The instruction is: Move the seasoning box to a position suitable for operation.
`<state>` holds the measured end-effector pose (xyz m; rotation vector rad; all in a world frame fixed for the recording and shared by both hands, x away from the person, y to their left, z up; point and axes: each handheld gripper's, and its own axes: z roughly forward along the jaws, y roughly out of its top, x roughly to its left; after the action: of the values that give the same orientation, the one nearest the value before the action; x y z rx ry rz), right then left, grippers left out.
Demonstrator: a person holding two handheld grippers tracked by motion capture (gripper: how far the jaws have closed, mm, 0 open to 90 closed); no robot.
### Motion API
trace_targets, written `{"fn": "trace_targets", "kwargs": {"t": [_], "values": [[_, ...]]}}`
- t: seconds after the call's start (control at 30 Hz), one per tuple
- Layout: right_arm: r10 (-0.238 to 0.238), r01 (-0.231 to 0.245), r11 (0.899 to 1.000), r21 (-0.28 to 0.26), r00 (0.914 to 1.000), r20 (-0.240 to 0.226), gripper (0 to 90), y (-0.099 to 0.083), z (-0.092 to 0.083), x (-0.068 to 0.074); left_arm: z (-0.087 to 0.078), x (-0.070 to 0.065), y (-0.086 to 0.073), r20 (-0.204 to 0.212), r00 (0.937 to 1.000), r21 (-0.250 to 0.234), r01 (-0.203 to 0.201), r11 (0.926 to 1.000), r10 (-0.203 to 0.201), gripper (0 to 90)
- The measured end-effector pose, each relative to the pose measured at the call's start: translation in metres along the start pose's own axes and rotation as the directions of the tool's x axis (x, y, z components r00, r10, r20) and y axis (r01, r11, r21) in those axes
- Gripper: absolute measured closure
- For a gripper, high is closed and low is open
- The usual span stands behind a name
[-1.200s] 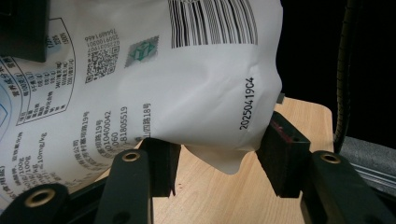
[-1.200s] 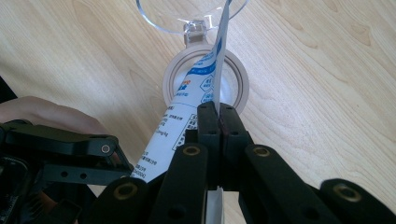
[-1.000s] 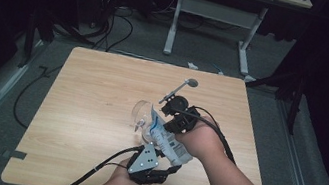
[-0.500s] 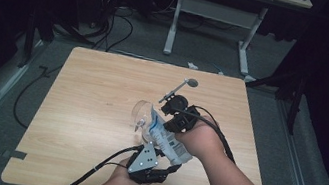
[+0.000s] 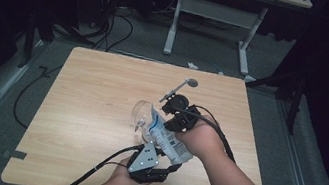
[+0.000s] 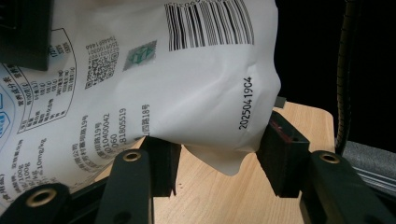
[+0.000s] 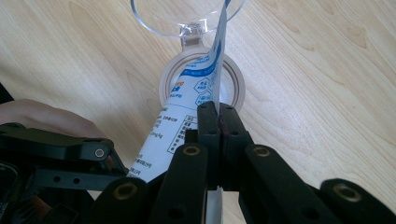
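Near the front edge of the table (image 5: 87,89), right of its middle, a white printed pouch (image 5: 167,138) slants above the wood, its top end poking into a clear glass (image 5: 140,116). The right gripper (image 7: 218,116) pinches the pouch's thin edge, jaws fully closed on it. The left gripper (image 6: 217,161) has the pouch's lower end between its half-open jaws; I cannot tell whether its pads press.

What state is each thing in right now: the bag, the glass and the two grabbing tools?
White printed plastic pouch: lifted off the table, tilted toward the glass.
Clear stemmed glass: lying on its side on the wooden table.
Left gripper: jaws around the pouch's bottom end.
Right gripper: shut on the pouch's edge.
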<state>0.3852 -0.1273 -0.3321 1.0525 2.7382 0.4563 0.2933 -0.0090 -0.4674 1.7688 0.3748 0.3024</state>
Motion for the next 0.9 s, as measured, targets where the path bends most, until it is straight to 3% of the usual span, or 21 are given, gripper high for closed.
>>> {"fn": "trace_targets", "kwargs": {"t": [0.9], "values": [[0.011,-0.011,1.000,0.008,0.9999,0.005,89.8,0.0027,-0.0001,-0.0043,0.0026,0.0033,0.0026,0.007,0.9998,-0.004,0.021,0.9998,-0.021,52.6]]}}
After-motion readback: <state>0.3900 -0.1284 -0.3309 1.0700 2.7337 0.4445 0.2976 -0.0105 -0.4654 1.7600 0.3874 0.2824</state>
